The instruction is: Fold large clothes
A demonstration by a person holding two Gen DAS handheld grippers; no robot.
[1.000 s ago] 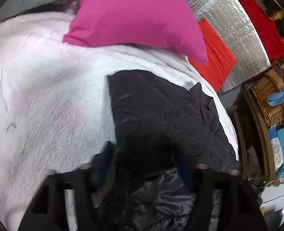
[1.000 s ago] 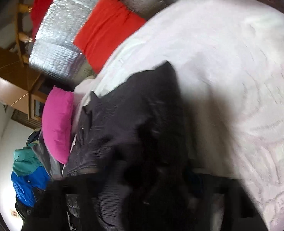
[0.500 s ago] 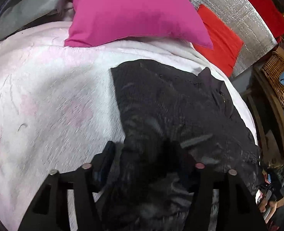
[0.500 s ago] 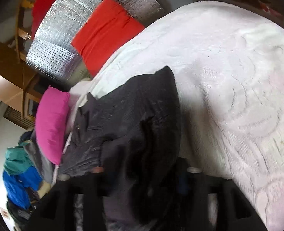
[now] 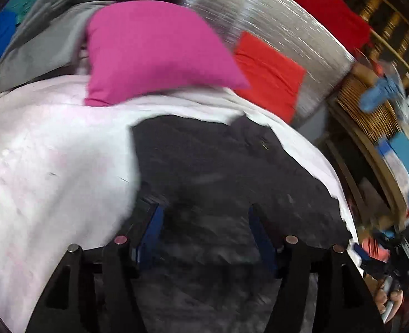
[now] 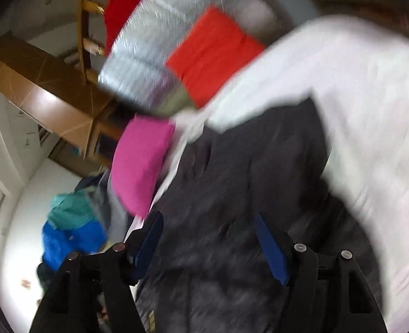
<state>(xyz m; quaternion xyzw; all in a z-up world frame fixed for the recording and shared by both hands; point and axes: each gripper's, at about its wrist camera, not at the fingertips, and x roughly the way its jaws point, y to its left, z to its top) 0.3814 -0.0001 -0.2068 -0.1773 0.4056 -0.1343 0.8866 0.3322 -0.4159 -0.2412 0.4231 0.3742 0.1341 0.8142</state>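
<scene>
A large dark grey garment (image 5: 210, 166) lies spread on the pale pink bedspread (image 5: 52, 152); it also shows in the right wrist view (image 6: 254, 166). My left gripper (image 5: 204, 213) hovers over its near part with jaws wide apart, blue pads (image 5: 151, 233) showing and nothing between them. My right gripper (image 6: 207, 222) is likewise open above the garment's near end, its blue pads (image 6: 271, 247) bare. Both views are motion-blurred.
A magenta pillow (image 5: 154, 47) and a red cushion (image 5: 268, 75) lie at the bed's head against a silver quilted board (image 5: 282, 33). Grey, teal and blue clothes (image 6: 71, 222) are piled beside the bed. A wicker basket and shelf (image 5: 371, 116) stand to the right.
Both grippers opened and let go of the dark garment, which now lies on the bed. Both pulled back and up, and the views swung.
</scene>
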